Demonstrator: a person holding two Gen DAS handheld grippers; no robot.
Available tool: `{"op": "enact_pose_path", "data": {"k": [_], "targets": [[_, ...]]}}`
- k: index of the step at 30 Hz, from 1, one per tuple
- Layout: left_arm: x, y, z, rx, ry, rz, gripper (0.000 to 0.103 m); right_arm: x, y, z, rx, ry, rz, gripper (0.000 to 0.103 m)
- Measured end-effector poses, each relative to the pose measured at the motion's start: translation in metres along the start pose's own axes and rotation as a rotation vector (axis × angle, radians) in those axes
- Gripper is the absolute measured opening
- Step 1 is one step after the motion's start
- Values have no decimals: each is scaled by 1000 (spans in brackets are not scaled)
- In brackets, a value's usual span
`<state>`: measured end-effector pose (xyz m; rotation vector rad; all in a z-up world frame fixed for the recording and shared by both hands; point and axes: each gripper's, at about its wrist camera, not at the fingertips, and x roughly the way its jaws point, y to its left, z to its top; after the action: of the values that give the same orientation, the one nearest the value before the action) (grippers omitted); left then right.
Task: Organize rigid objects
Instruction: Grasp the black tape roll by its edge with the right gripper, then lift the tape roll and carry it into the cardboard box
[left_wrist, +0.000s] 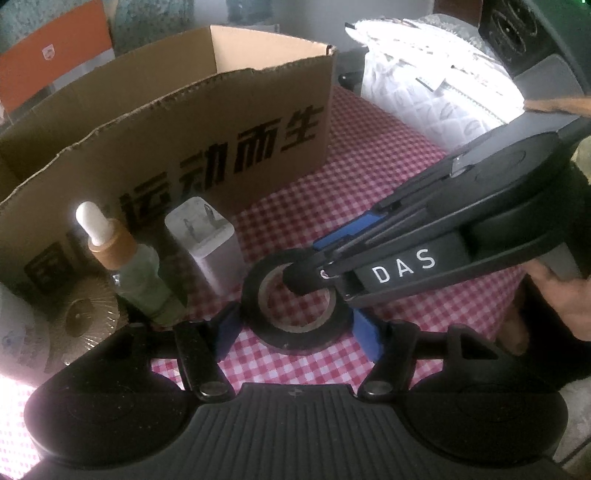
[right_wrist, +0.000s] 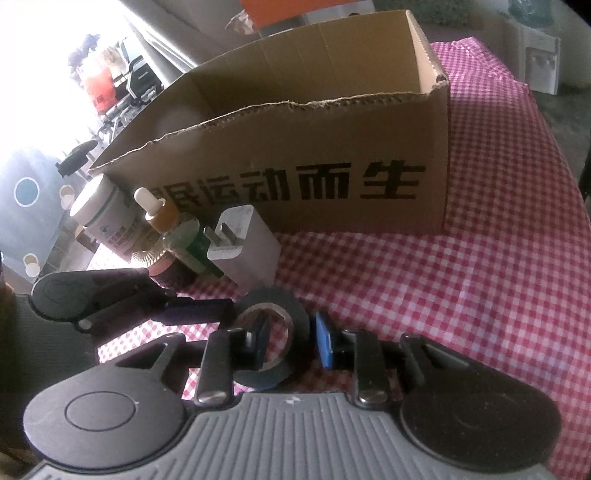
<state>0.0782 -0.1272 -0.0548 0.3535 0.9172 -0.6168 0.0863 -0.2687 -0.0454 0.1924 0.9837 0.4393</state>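
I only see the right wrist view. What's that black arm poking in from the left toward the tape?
Observer: That's the left gripper. Its fingers stand one on each side of the tape.
Visitor: Who holds the one I'm looking along?
Observer: A hand grips the back of the right gripper, which is marked DAS.
Visitor: Anything else near the box?
Observer: A white quilted bundle lies beyond the right end of the box.
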Motion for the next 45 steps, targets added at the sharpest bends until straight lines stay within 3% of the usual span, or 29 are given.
{"op": "enact_pose_path", "data": {"k": [11, 45], "targets": [[-3, -1, 0, -6, -14, 4, 65, 5, 9, 4, -44, -9, -48, 25], [-62, -16, -5, 23, -145, 55, 65, -47, 39, -4, -90, -129, -77, 25]]}}
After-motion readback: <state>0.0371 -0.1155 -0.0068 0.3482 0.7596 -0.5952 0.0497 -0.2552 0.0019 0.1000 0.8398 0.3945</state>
